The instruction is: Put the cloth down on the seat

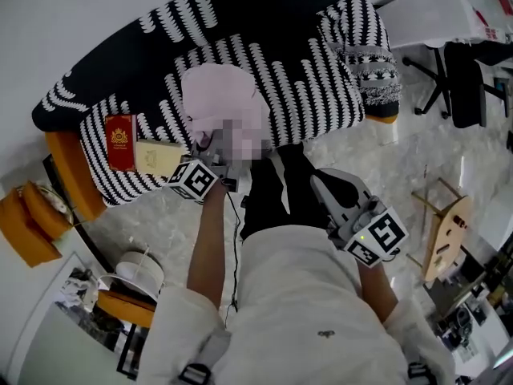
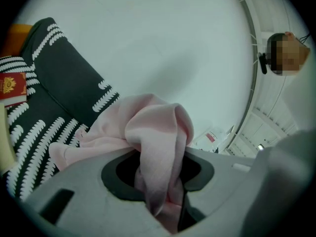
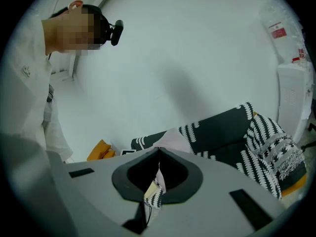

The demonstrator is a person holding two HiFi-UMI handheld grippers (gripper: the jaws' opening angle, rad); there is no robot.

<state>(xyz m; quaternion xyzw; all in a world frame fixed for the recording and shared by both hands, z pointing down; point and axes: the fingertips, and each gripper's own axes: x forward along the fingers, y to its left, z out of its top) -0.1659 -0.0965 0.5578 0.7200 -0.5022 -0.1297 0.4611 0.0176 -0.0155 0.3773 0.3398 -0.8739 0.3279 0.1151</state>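
Left gripper (image 2: pixel 159 179), clamped on the bunched pink cloth (image 2: pixel 154 125), hangs over the striped sofa seat (image 1: pixel 309 95) just beyond; right gripper (image 3: pixel 158 157), nearer, is closed and empty.

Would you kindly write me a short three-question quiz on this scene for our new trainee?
1. True or false: the left gripper is shut on the pink cloth.
2. What lies beside the red booklet on the black-and-white sofa seat? A) a cream box B) a mug C) a shoe
3. Fill in: the right gripper, jaws together, holds ____.
Key: 1 true; 2 A; 3 nothing.
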